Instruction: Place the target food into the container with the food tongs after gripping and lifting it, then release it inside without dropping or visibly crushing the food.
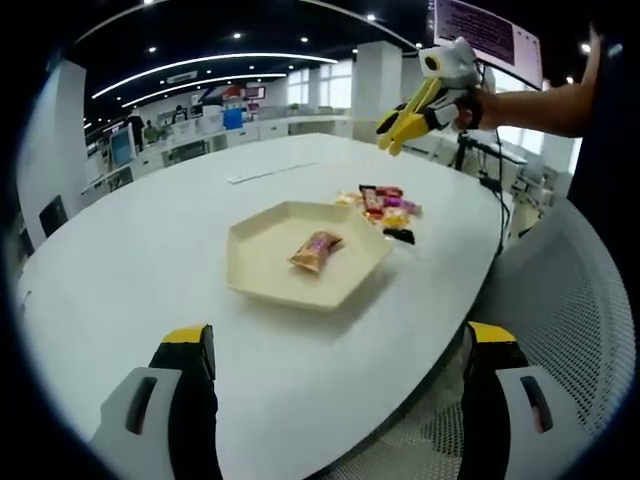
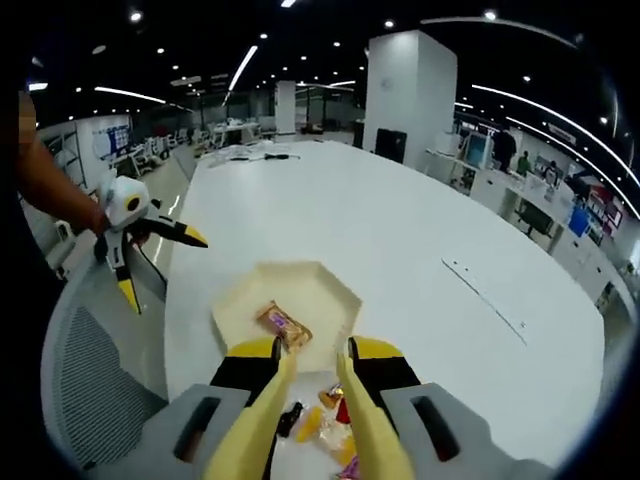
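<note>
A cream hexagonal tray [image 1: 262, 262] [image 2: 300, 285] sits on the white table and holds one wrapped snack [image 1: 316, 250] [image 2: 283, 323]. A small pile of wrapped snacks [image 1: 385, 205] [image 2: 322, 420] lies just beside the tray. My right gripper [image 2: 315, 350] is shut on yellow food tongs [image 2: 352, 405], whose tips stand slightly apart, with nothing between them, over the pile near the tray's edge. In the left gripper view the right gripper [image 1: 435, 100] and tongs [image 1: 408, 118] hang high above the pile. My left gripper [image 1: 340, 340] [image 2: 165, 268] is open and holds nothing, off the table's edge.
A white mesh chair [image 1: 570, 300] [image 2: 90, 370] stands at the table's edge by the left gripper. A thin pale strip [image 1: 270, 172] [image 2: 485, 290] lies farther out on the table [image 1: 150, 250] [image 2: 400, 220]. Office desks and a pillar [image 2: 410, 90] fill the background.
</note>
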The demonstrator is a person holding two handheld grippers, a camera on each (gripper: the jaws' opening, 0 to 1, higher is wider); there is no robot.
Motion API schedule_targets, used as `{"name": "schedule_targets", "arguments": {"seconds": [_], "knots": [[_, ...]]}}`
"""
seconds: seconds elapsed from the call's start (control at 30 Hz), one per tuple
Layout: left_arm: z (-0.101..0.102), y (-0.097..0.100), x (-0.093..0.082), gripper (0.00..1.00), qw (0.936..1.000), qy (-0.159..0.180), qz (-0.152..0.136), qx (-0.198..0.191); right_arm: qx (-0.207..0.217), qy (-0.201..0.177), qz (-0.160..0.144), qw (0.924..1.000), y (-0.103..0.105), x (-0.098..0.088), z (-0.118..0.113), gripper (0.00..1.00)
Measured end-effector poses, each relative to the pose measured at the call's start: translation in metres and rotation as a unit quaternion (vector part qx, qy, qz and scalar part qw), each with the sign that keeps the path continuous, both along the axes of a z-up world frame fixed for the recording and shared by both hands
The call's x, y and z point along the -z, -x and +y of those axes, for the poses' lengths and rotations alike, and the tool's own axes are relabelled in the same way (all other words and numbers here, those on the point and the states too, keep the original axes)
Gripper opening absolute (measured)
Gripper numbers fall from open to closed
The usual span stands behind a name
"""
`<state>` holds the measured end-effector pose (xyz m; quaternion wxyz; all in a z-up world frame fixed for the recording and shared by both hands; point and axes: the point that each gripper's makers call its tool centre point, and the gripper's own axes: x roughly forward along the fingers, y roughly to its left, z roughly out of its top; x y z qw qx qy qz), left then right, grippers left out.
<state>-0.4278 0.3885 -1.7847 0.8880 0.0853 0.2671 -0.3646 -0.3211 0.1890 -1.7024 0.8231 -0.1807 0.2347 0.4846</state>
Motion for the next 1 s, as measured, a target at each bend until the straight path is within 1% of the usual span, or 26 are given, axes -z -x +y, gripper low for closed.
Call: {"name": "schedule_targets", "arguments": {"seconds": [0.07,0.1,0.13,0.17,0.27,0.3,0.37,0.47,0.57,1.0], "knots": [[-0.001,0.0,-0.001,0.99,1.0,0.001,-0.001,0.002,0.003,-0.002,-0.005,1.0,0.002,0.001,-0.003,0.26],[-0.003,0.0,-0.003,0.99,0.9999,0.008,-0.005,0.004,0.006,-0.003,-0.008,0.9999,0.003,0.002,-0.004,0.26],[-0.007,-0.003,-0.01,0.99,0.9991,0.02,-0.033,0.015,0.014,-0.004,-0.006,0.9999,0.003,0.003,-0.007,0.26],[-0.006,-0.003,-0.012,0.99,0.9988,0.02,-0.042,0.016,0.014,-0.005,-0.006,0.9999,0.004,0.004,-0.008,0.26],[-0.004,-0.002,-0.007,0.99,0.9996,0.019,-0.022,0.006,0.02,-0.023,-0.004,0.9995,0.009,0.006,-0.01,0.26],[-0.004,-0.003,-0.007,0.99,0.9996,0.018,-0.019,0.004,0.026,-0.025,-0.006,0.9993,0.009,0.007,-0.011,0.26],[-0.004,-0.003,-0.008,0.99,0.9995,0.024,-0.021,0.004,0.034,-0.023,-0.008,0.9991,0.011,0.013,-0.013,0.26],[-0.005,-0.003,-0.01,0.99,0.9993,0.029,-0.023,0.004,0.041,-0.031,-0.01,0.9986,0.014,0.018,-0.014,0.26],[-0.004,-0.006,-0.013,0.99,0.999,0.032,-0.031,-0.003,0.045,-0.038,-0.012,0.9982,0.016,0.023,-0.014,0.26],[-0.001,-0.006,-0.009,0.99,0.9993,0.03,-0.017,-0.013,0.061,-0.05,-0.005,0.9969,0.024,0.058,-0.014,0.25]]}}
